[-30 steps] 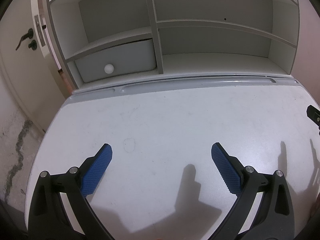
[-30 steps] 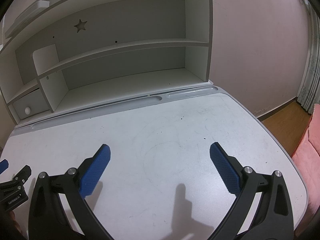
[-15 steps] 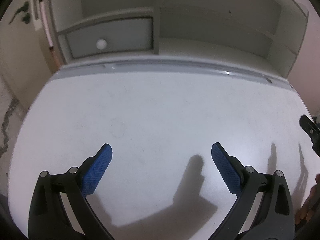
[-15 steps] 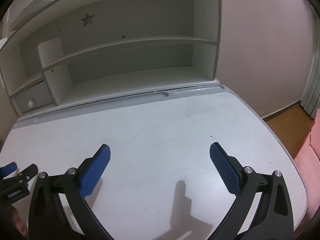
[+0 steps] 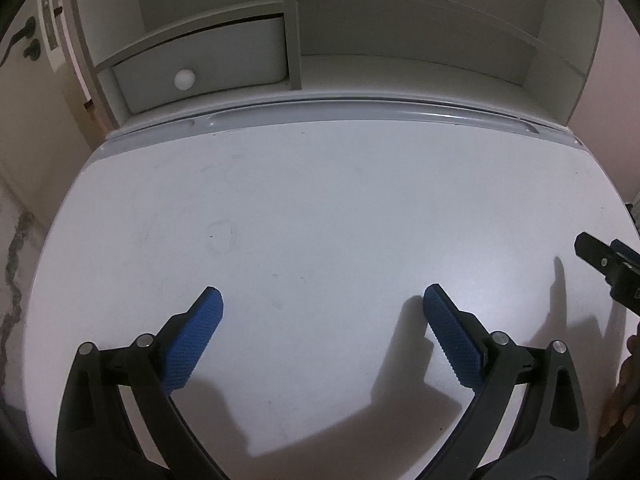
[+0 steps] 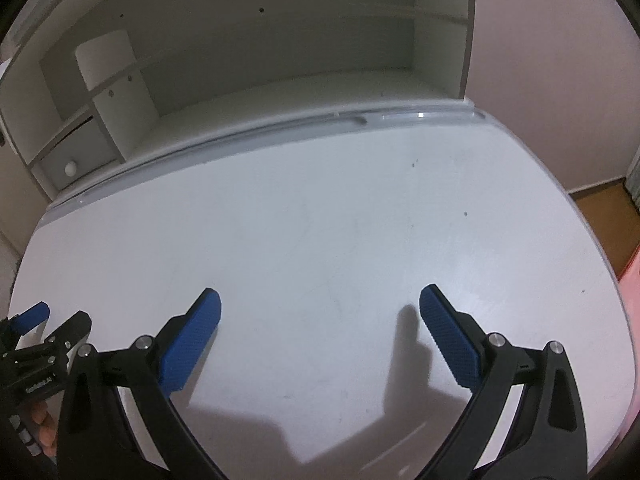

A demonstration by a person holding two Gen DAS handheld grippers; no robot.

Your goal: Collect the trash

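No trash shows in either view. My left gripper [image 5: 320, 300] is open and empty, its blue pads held low over the near part of the white desk top [image 5: 320, 208]. My right gripper [image 6: 318, 300] is also open and empty over the same desk top [image 6: 320, 232]. The right gripper's tip shows at the right edge of the left wrist view [image 5: 600, 256]. The left gripper's tip shows at the left edge of the right wrist view [image 6: 44, 328].
A white shelf hutch [image 5: 400, 40] stands along the desk's back edge, with a small drawer with a round knob [image 5: 185, 79] at its lower left. A grey pencil groove [image 5: 360, 112] runs along the back. A door [image 5: 28, 80] stands left; wooden floor [image 6: 608, 216] lies right.
Both grippers have tilted down and come closer to the desk top, so less of the upper shelves shows. Both stay open and empty.
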